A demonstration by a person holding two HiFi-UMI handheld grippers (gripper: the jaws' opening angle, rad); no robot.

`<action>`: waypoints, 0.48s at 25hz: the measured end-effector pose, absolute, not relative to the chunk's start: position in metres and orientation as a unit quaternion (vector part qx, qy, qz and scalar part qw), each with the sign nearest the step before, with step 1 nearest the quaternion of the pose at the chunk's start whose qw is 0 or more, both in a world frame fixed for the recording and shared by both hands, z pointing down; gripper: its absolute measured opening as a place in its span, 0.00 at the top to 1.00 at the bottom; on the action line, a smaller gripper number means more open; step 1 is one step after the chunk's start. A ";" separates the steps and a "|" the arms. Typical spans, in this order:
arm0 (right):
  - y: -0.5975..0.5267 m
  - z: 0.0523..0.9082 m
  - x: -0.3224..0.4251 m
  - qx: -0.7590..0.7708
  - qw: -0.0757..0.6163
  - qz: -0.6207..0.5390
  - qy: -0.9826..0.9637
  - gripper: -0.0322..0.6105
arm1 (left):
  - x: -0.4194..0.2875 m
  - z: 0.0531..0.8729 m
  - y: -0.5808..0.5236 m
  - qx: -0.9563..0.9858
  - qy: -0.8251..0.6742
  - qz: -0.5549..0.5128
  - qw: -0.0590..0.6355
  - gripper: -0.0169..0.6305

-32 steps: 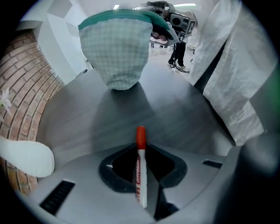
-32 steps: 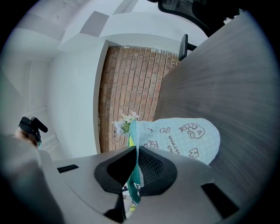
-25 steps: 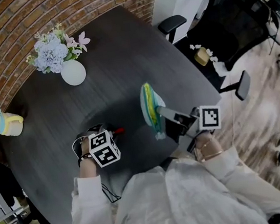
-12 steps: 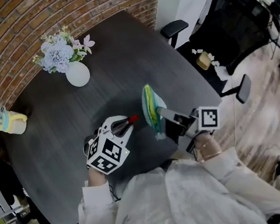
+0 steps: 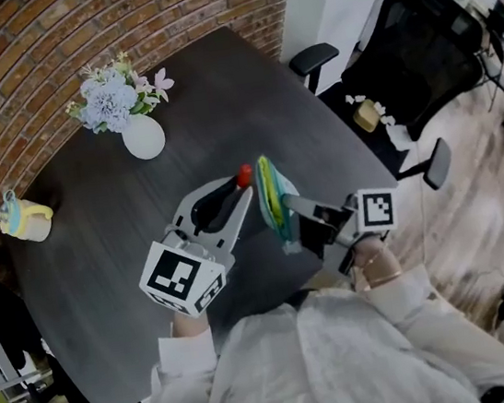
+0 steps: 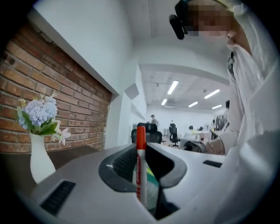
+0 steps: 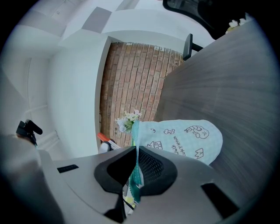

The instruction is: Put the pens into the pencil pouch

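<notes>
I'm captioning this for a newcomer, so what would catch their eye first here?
The red-capped white marker pen is clamped in the left gripper, held above the dark wooden table. Right beside it, the right gripper pinches the edge of a pale blue, doodle-printed fabric pencil pouch. A white vase of blue and pink flowers stands at the table's far side, near the brick wall.

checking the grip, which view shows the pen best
Left gripper view: the pen, close up, clamped in the left tool. Head view shows mainly its red cap; right gripper view, a glimpse past the pouch.
</notes>
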State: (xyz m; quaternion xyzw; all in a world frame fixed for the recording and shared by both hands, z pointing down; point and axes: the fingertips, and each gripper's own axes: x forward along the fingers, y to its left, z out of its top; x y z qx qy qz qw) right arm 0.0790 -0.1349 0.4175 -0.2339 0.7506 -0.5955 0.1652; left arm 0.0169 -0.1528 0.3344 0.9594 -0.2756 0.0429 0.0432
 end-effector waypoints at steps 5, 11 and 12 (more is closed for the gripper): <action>-0.134 0.416 0.082 -0.234 0.169 -0.596 0.749 0.92 | 0.025 0.305 -0.154 0.957 -0.277 -0.058 0.060 0.87; -0.131 0.416 0.082 -0.235 0.166 -0.603 0.744 0.92 | 0.030 0.285 -0.155 0.946 -0.287 -0.139 0.059 0.87; -0.131 0.416 0.082 -0.233 0.167 -0.602 0.745 0.92 | 0.032 0.282 -0.154 0.944 -0.287 -0.152 0.063 0.87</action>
